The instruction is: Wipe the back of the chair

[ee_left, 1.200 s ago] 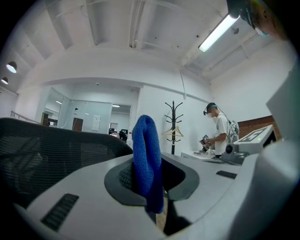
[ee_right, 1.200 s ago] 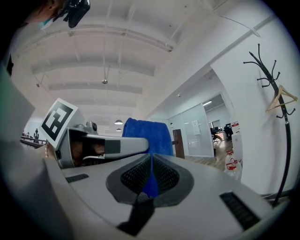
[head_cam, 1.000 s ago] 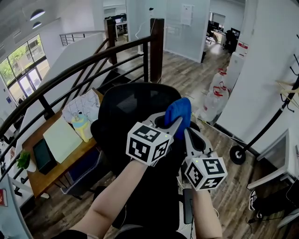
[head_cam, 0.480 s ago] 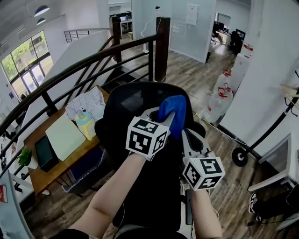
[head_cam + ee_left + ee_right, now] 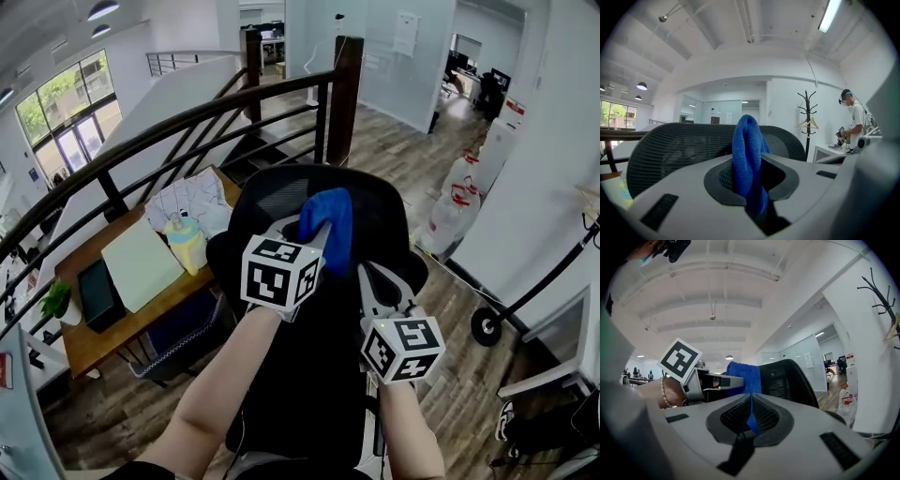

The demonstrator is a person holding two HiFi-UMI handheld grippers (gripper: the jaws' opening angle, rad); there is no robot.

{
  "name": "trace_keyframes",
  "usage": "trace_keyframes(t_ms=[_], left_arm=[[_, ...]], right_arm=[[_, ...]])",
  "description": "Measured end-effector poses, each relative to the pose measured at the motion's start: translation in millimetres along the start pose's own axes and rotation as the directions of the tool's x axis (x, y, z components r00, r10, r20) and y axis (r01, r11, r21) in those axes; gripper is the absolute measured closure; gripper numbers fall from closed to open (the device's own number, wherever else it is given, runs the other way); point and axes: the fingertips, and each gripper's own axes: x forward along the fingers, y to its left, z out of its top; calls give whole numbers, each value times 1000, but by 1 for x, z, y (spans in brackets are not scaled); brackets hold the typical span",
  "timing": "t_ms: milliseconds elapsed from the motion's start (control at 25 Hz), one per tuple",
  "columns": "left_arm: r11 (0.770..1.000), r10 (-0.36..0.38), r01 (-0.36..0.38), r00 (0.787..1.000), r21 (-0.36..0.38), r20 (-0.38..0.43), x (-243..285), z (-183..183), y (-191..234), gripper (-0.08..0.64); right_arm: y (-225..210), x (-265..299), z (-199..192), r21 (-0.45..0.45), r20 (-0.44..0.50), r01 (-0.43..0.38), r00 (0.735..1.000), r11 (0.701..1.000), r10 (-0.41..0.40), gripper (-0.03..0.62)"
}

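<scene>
A black mesh office chair (image 5: 267,202) stands in front of me, its back facing me. My left gripper (image 5: 317,232) is shut on a blue cloth (image 5: 330,217), which bulges up from its jaws against the upper middle of the chair back. In the left gripper view the cloth (image 5: 747,152) stands between the jaws of the left gripper (image 5: 751,180), with the mesh back (image 5: 670,150) behind it. Just right of it and lower, my right gripper (image 5: 362,274) has its jaws closed on a lower edge of the cloth (image 5: 743,375); a blue strip runs down between the jaws of the right gripper (image 5: 751,416).
A dark curved stair railing (image 5: 187,122) runs behind the chair. A wooden desk (image 5: 84,342) with papers and a bottle is at the left. Water jugs (image 5: 459,202) and a coat stand's wheeled base (image 5: 486,325) are at the right. A person (image 5: 853,122) stands far off.
Both grippers and the cloth have slid left across the chair back, from its right part to about its middle. Both stay closed on the cloth.
</scene>
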Motion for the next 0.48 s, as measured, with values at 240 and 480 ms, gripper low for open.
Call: trace_keyframes(t_ms=[240,480], left_arm=[[999,48,-48,999,2,0,-16,1,27,486],[994,108,-108,994,-11,2,-36,-1,53,486]], right_arm=[[15,9,-10,-3,-33,-38,999,999,38,561],[27,16,-16,32,-45,-73,996,997,74,561]])
